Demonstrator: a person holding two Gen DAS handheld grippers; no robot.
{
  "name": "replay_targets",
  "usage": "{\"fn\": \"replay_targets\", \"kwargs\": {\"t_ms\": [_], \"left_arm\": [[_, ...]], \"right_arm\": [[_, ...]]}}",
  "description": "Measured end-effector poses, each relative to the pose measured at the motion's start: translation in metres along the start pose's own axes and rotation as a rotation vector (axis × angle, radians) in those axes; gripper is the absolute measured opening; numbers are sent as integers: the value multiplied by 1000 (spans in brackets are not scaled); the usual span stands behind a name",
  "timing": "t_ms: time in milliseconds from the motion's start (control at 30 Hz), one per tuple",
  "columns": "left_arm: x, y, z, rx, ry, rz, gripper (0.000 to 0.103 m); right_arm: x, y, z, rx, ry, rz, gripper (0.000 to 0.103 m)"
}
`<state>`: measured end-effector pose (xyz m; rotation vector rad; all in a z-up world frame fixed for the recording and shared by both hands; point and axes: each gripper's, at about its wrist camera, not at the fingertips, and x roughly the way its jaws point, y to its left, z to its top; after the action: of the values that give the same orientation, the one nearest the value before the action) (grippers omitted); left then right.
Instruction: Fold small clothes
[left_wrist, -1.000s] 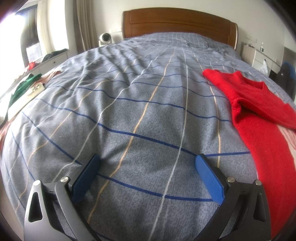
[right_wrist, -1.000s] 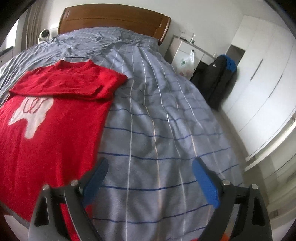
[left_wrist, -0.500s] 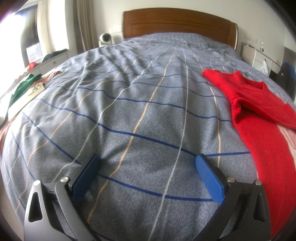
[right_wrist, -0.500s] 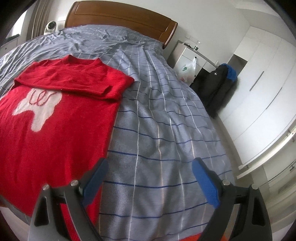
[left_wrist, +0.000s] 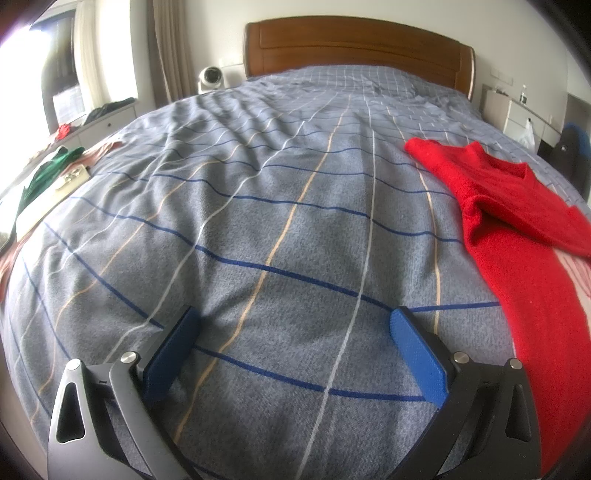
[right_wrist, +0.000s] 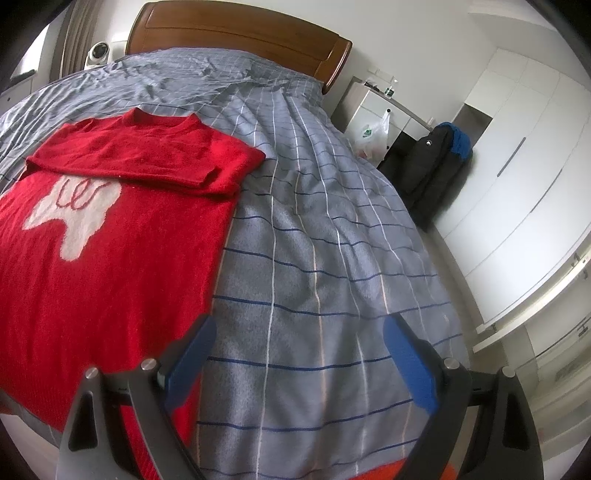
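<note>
Sweater (right_wrist: 110, 236) lies flat on the bed (right_wrist: 314, 258), its white motif clear only from the right gripper (right_wrist: 299, 354), while the left gripper (left_wrist: 295, 343) hovers beside it, both spread wide, empty.

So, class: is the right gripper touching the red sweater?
Cannot tell. In the right wrist view the open right gripper has one finger overlapping the red sweater, but no contact or gap shows plainly.

Checked bedspread (left_wrist: 258, 229), wooden headboard (left_wrist: 354, 44)
</note>
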<state>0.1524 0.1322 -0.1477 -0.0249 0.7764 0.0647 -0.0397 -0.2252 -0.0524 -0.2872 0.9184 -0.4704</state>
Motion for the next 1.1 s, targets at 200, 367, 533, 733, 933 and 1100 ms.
{"fn": "replay_targets", "kwargs": {"t_ms": [200, 367, 533, 733, 933, 1100], "left_arm": [[0, 0, 0, 0, 0, 0, 102], [1, 0, 0, 0, -1, 1, 102], [0, 0, 0, 0, -1, 1, 102], [-7, 5, 6, -28, 99, -30, 101], [-88, 6, -27, -161, 308, -461, 100], [-88, -33, -78, -23, 489, -460, 80]], "right_arm": [[0, 0, 0, 1, 1, -2, 91], [1, -1, -1, 5, 7, 0, 91], [1, -3, -1, 11, 11, 2, 91], [1, -6, -1, 36, 10, 55, 91], [-9, -25, -18, 132, 57, 374, 91], [1, 1, -56, 164, 234, 740, 90]]}}
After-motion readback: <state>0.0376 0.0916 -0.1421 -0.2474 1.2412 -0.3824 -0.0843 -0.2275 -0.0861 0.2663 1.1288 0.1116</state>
